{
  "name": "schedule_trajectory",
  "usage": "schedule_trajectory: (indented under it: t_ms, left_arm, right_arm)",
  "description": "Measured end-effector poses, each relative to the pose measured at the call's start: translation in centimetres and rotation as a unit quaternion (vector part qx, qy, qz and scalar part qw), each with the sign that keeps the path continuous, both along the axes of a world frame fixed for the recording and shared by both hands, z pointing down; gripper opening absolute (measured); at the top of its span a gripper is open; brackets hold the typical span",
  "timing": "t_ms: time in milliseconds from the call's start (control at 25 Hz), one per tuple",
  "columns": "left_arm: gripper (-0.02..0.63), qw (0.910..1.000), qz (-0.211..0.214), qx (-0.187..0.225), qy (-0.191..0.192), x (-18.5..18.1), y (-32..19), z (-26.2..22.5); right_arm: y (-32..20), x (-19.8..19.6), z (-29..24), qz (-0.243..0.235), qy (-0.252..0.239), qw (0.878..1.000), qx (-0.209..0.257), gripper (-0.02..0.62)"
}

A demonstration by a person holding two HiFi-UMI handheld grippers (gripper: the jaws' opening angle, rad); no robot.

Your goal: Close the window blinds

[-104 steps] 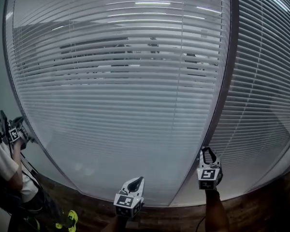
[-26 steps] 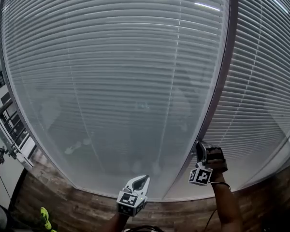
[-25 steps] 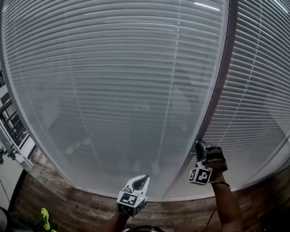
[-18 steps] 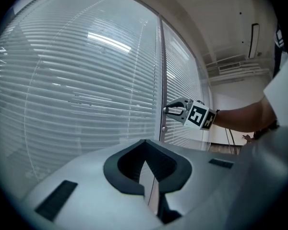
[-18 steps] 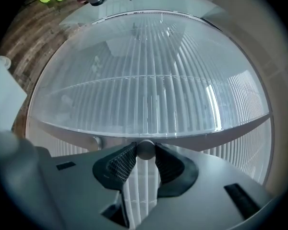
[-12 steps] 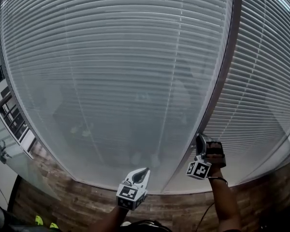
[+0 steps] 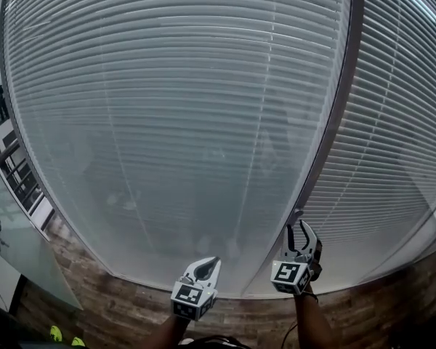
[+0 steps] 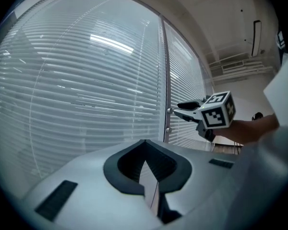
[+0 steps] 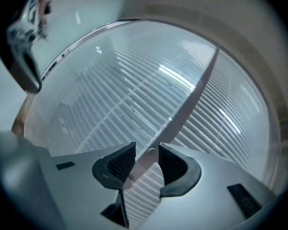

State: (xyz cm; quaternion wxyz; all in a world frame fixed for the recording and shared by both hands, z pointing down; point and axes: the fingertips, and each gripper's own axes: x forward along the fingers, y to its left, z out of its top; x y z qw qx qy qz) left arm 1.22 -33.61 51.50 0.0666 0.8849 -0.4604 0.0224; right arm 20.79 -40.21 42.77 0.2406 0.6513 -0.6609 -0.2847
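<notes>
The white slatted blinds (image 7: 174, 122) cover the big window with their slats turned flat, and only dim shapes show through. A dark mullion (image 7: 336, 122) separates them from a second blind (image 7: 400, 144). My right gripper (image 7: 299, 230) is at the mullion's foot with its jaws opening. The thin clear tilt wand's lower end (image 9: 152, 152) lies between the pads without being pressed. My left gripper (image 7: 208, 264) hangs low in front of the blinds, shut and empty. The left gripper view shows its closed tips (image 8: 145, 142) and the right gripper (image 8: 175, 108) beyond.
A brown wooden strip (image 7: 102, 297) runs under the window. A glass panel (image 7: 14, 195) stands at the far left, with a distant person (image 7: 0, 97) seen beyond it. An air-conditioning unit (image 8: 240, 63) is on the ceiling to the right.
The slats have turned from part open to flat. Over the last second my right gripper has dropped slightly down and left and its jaws have spread. The left gripper has barely moved.
</notes>
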Motion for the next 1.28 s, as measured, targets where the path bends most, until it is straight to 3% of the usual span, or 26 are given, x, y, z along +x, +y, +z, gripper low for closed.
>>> schedule_trajectory:
  t_ms: [80, 280, 400, 600, 880, 1040, 1280]
  left_arm:
    - [0.0, 0.9999, -0.007, 0.012, 0.009, -0.2, 0.0, -0.7]
    - [0.0, 0.9997, -0.013, 0.02, 0.01, -0.4, 0.0, -1.2]
    - [0.0, 0.9995, -0.012, 0.027, 0.006, -0.1, 0.4, -1.8]
    - [0.0, 0.9993, -0.01, 0.035, 0.005, 0.4, 0.6, -2.3]
    - [0.0, 0.9997, -0.007, 0.023, 0.007, 1.4, 0.9, -1.6]
    - [0.0, 0.9997, -0.009, 0.024, 0.001, 1.9, 1.2, -1.6]
    - [0.0, 0.9995, -0.026, 0.017, -0.008, 2.4, 1.4, -1.3]
  right_arm:
    - [1.4, -0.9, -0.7, -0.019, -0.071, 0.997, 0.007, 0.132]
    - [4.3, -2.5, -1.2, -0.061, -0.159, 0.985, 0.02, 0.13]
    - [5.3, -3.6, 0.5, -0.083, -0.164, 0.983, 0.007, 0.125]
    - [6.3, -4.1, 2.3, -0.09, -0.206, 0.974, -0.018, 0.003]
    - [7.1, -6.3, 3.9, -0.119, -0.244, 0.961, -0.053, 0.003]
    - [7.5, -5.3, 4.7, -0.112, -0.275, 0.953, -0.061, 0.003]
    - [7.8, -3.1, 4.9, -0.109, -0.283, 0.951, -0.051, 0.003]
